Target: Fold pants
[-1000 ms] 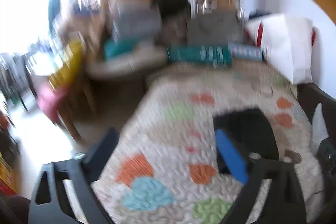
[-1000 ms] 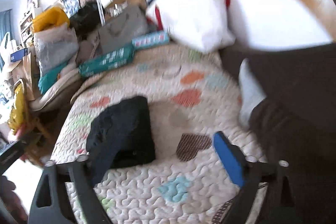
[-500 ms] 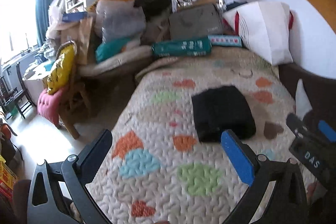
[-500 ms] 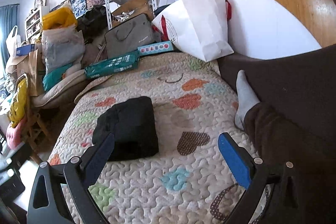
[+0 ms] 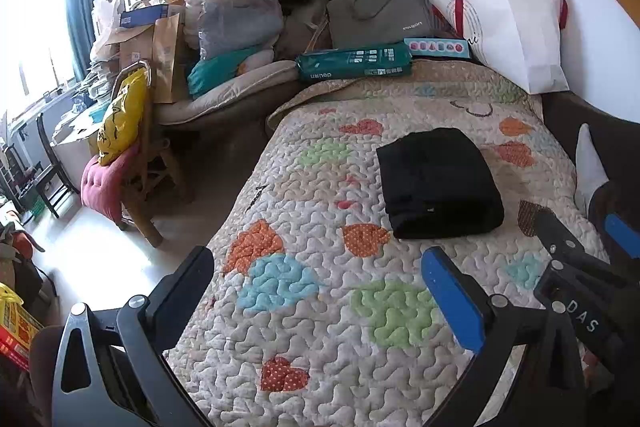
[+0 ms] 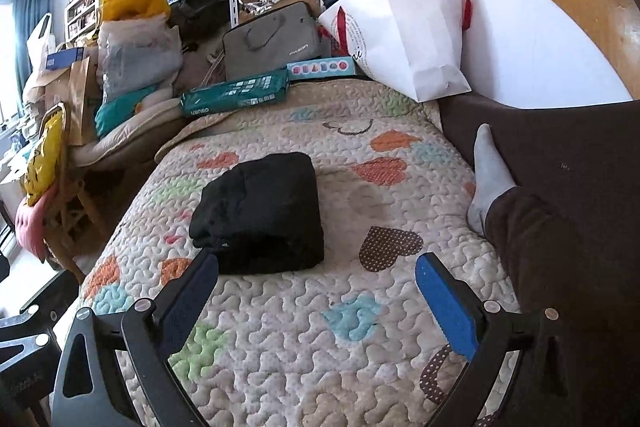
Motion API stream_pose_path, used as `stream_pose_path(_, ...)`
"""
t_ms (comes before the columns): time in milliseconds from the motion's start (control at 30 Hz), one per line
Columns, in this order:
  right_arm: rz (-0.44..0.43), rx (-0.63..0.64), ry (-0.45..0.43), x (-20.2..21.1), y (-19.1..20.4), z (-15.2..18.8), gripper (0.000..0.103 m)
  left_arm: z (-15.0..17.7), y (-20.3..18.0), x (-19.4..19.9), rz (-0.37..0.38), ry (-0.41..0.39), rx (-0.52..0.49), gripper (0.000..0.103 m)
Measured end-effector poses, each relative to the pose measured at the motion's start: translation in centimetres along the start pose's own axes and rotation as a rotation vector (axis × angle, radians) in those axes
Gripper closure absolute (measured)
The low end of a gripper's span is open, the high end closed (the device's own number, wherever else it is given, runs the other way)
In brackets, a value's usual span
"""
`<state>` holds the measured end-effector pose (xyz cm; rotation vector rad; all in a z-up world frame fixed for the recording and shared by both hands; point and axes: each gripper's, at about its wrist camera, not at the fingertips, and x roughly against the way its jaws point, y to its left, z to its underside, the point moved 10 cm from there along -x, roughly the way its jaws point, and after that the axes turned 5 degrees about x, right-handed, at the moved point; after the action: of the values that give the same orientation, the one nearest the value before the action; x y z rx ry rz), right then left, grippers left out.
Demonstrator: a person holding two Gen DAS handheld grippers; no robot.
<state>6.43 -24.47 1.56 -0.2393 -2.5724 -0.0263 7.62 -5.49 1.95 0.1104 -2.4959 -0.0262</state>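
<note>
Here, on the cream quilted bedspread with coloured hearts [image 6: 280, 327], your black folded pants [image 6: 264, 215] lie mid-bed, a soft, limp, probably light stack; grip the thick near fold. Left gripper [image 5: 320, 287] and right gripper [image 6: 316, 287] hover released, empty.

Bed covered by a beige quilt [image 5: 320, 327] with coloured hearts; a person's leg in dark trousers with a grey sock [image 6: 486, 179] rests along its right edge. At the head end: white paper bag [image 6: 404, 27], teal package [image 5: 354, 61], grey laptop bag [image 5: 378, 13]. Left of the bed: wooden chair with pink cushion [image 5: 102, 183] and yellow bag [image 5: 122, 115].
</note>
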Motion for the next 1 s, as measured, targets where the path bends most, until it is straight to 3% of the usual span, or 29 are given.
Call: stream_pose_path(1000,-0.018,0.024,0.028,-0.78,0.73,0.64,0.002,0.8,-0.53,-0.27,0.026,0.03,-0.013,0.0)
